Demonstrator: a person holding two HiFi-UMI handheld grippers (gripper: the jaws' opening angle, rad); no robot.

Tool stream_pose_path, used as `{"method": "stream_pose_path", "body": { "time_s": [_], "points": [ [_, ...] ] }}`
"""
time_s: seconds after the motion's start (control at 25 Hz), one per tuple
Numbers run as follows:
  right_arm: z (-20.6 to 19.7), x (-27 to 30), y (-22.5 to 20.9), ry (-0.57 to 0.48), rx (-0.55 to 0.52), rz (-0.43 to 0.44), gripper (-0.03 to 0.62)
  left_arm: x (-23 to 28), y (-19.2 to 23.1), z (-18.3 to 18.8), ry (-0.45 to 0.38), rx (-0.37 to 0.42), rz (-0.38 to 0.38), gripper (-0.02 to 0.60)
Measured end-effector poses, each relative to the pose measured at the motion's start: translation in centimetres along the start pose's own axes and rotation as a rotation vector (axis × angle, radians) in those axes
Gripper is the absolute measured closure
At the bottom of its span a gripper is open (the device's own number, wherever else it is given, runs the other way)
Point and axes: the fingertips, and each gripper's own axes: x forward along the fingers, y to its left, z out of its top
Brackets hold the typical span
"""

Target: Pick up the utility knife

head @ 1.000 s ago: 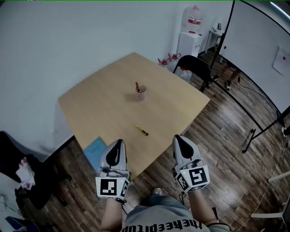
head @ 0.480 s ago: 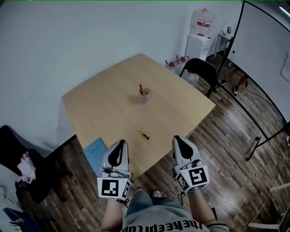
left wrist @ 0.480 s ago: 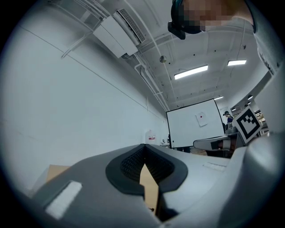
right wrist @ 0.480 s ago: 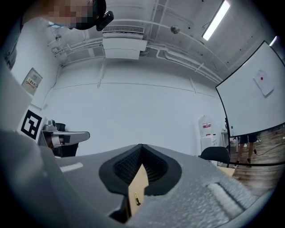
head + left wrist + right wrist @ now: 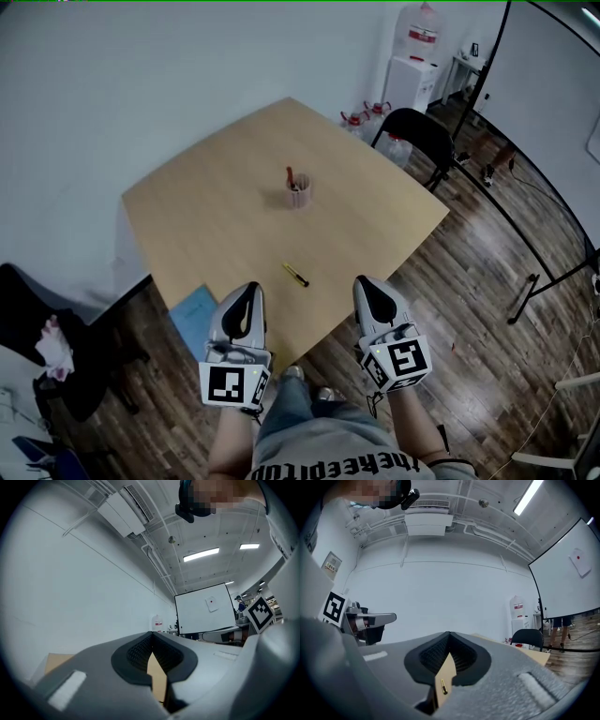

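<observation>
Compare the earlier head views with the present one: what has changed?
The left gripper and right gripper edged slightly forward toward the utility knife. Nothing was gripped or released. Both pairs of jaws stay shut and empty, and the knife and the cup lie unmoved on the table.

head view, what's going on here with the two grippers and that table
A person stands at the near corner of a wooden table with a gripper in each hand. The left gripper and the right gripper are both shut and hold nothing. The yellow utility knife lies on the table just ahead of them, untouched. Farther back stands a cup with something red in it.
</observation>
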Motion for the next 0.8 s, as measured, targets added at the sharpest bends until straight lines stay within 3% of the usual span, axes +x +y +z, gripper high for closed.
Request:
{"method": "stream_pose_path", "body": {
  "time_s": [0.8],
  "points": [
    [-8.4, 7.1, 1.6, 0.329, 0.029, 0.063, 0.591, 3.2, 3.7, -2.4, 0.06, -0.026, -0.034, 0.561]
  ]
}}
